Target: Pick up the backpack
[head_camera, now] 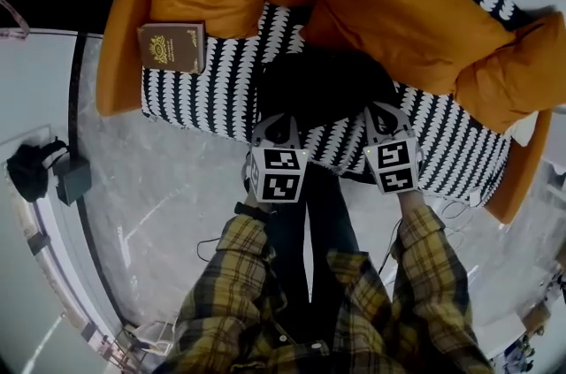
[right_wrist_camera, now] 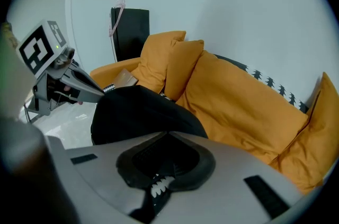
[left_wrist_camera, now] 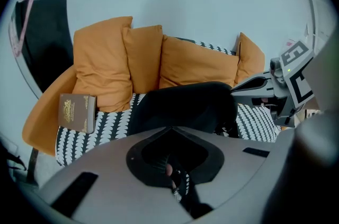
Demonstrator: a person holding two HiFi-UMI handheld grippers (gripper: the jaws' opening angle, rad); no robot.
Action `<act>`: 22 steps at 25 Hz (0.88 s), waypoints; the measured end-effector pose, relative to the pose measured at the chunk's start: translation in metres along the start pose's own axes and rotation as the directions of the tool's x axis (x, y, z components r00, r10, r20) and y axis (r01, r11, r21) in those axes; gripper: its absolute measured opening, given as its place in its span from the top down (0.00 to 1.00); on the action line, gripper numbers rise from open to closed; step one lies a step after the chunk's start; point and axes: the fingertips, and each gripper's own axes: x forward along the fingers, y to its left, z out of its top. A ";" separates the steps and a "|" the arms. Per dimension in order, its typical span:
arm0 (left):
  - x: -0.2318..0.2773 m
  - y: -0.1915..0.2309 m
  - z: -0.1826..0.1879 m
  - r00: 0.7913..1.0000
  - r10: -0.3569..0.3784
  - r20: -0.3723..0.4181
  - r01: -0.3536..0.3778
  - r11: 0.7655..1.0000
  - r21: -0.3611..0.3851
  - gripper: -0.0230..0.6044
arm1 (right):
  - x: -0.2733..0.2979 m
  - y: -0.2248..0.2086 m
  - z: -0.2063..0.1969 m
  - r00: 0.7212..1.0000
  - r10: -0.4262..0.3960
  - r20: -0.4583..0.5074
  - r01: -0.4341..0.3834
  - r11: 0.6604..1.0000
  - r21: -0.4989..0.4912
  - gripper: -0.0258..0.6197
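The black backpack (head_camera: 323,87) lies on the black-and-white patterned sofa seat (head_camera: 208,89), in front of the orange cushions. My left gripper (head_camera: 276,125) hovers just before its near left edge and my right gripper (head_camera: 383,113) before its near right edge. Both are shut with nothing between the jaws. In the left gripper view the backpack (left_wrist_camera: 185,106) fills the middle just beyond the shut jaws, with the right gripper (left_wrist_camera: 257,85) at the right. The right gripper view shows the backpack (right_wrist_camera: 139,112) close ahead and the left gripper (right_wrist_camera: 74,82) at the left.
A brown book (head_camera: 172,47) lies on the seat's left end, also visible as the book (left_wrist_camera: 78,112). Large orange cushions (head_camera: 416,19) line the sofa back. A black device with cables (head_camera: 40,171) sits on the pale floor at the left.
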 end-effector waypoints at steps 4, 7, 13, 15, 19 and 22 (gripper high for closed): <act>-0.003 0.002 0.000 1.000 0.028 0.013 -0.028 0.999 -0.022 0.93 | -0.001 0.001 -0.001 1.000 0.002 -0.017 -0.003 1.000 -0.029 0.93; -0.002 0.007 -0.004 0.999 0.044 0.001 -0.044 0.999 -0.020 0.93 | 0.004 0.001 -0.002 0.999 -0.002 -0.032 0.001 0.999 -0.050 0.93; -0.006 0.014 -0.004 0.996 0.088 -0.004 -0.088 0.995 -0.035 0.92 | 0.001 0.004 0.002 0.999 0.004 -0.038 -0.006 0.998 -0.059 0.78; -0.007 0.017 -0.004 0.996 0.093 -0.002 -0.093 0.995 -0.047 0.78 | -0.002 0.004 0.005 1.000 -0.008 -0.028 0.006 0.998 -0.068 0.74; -0.010 0.021 -0.004 0.994 0.105 0.001 -0.104 0.992 -0.076 0.61 | -0.008 -0.002 0.006 0.999 -0.043 -0.021 0.041 0.997 -0.070 0.64; -0.009 0.026 -0.006 0.994 0.112 -0.005 -0.112 0.990 -0.086 0.57 | -0.010 -0.009 0.008 0.998 -0.062 -0.012 0.061 0.997 -0.053 0.57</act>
